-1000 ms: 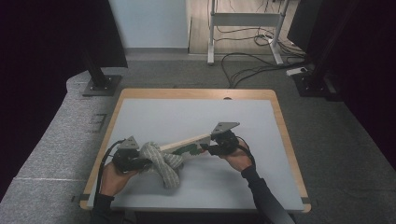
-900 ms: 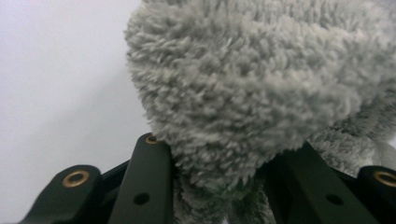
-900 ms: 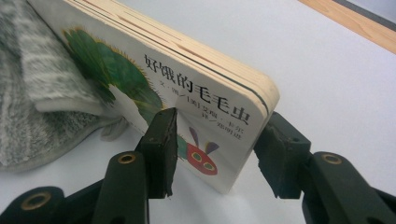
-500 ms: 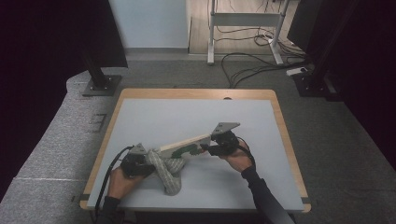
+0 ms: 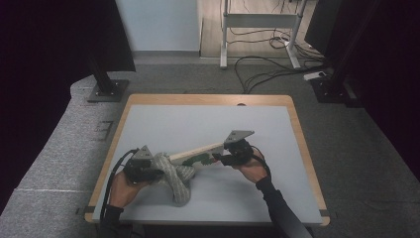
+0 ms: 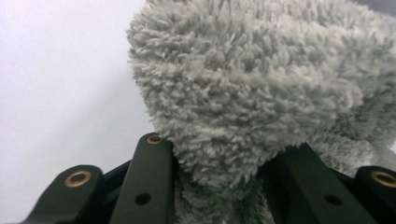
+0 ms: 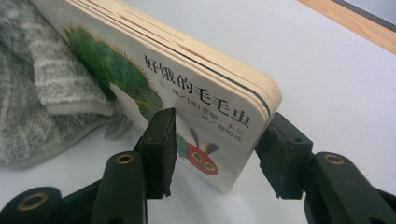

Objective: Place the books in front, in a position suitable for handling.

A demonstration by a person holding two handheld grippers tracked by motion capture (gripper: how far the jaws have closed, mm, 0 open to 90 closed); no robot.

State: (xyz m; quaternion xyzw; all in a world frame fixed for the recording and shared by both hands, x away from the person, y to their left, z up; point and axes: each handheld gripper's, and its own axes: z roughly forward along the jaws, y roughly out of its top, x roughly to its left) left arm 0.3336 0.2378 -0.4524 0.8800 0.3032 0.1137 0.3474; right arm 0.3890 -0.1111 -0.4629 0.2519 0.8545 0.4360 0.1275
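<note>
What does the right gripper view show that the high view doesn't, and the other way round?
Right gripper view alone: the printed title and caterpillar face on the board book, and both jaws pressing its cover and back. High view alone: the whole table, the person's hands, the left gripper clamping the grey towel, and the floor with cables beyond. Both: book, towel, right gripper.

even bright light on table, dark surroundings, sharp focus.

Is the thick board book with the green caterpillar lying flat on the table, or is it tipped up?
Tipped up. The thick caterpillar board book stands tilted, clamped by the right gripper, its far end against the fluffy grey towel.
</note>
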